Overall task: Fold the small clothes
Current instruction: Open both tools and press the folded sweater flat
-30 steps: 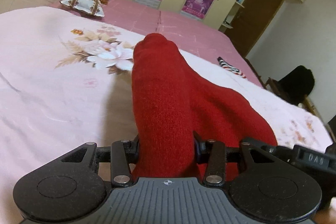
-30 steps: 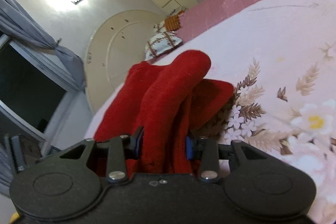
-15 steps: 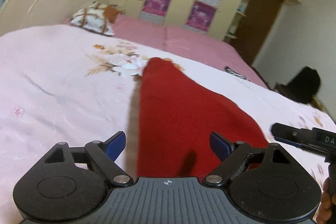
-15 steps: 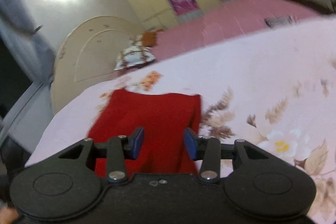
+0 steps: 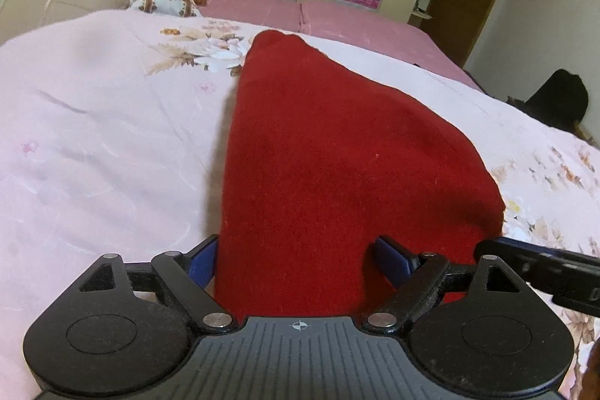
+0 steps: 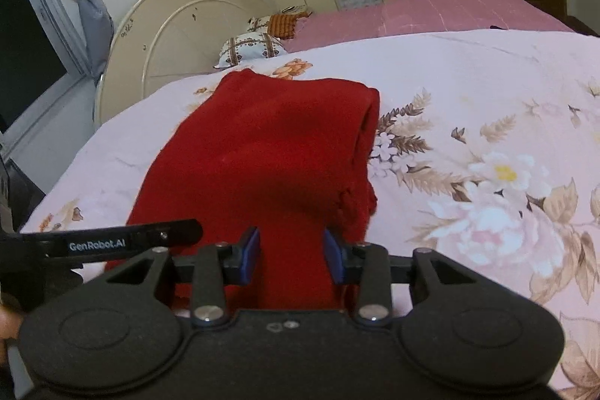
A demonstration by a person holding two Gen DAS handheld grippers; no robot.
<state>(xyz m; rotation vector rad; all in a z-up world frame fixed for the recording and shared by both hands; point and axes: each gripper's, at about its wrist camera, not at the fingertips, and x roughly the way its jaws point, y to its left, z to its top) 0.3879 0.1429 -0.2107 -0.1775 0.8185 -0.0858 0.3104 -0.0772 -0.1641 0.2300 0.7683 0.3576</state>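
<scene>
We note that the left gripper (image 5: 300, 259) has a matte black body with a ribbed centre panel bearing a small crosshair mark, round recessed discs at each side, silver pivot screws and blue finger pads (image 5: 392, 255). The right gripper (image 6: 292, 255) matches it in build. White "GenRobot.AI" lettering marks one black bar.

The left gripper (image 5: 298, 263) pointed down at a slant, and its jaws stood wide apart. The right gripper (image 6: 291, 255) also slanted down, with its jaws partly open. Their blue pads (image 6: 250, 255) pressed on nothing.
</scene>
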